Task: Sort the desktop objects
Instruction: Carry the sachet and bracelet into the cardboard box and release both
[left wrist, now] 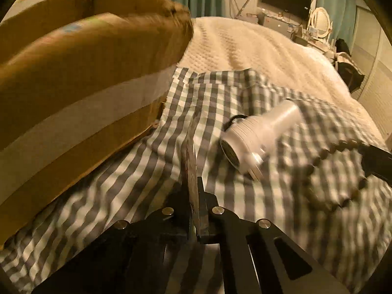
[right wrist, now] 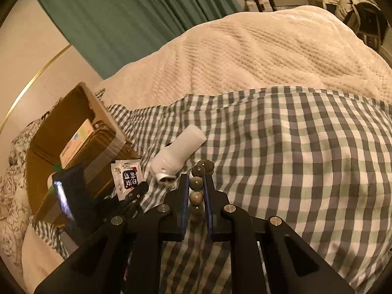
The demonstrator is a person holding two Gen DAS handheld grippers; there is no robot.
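**Both grippers loaded over the checked bedspread**

Left gripper (left wrist: 193,196) is clamped on a thin white printed sachet (right wrist: 127,180), near the brown cardboard box (left wrist: 80,98) at left; right gripper (right wrist: 197,191) pinches a grey-green bead bracelet (right wrist: 196,197); white plastic handheld device (left wrist: 257,134) lies between, on the grey-and-white gingham cloth (right wrist: 294,159).

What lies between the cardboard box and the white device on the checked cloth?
In the right wrist view, a small white sachet held edge-on in the left tongs sits between the box and the device; beneath is cloth.
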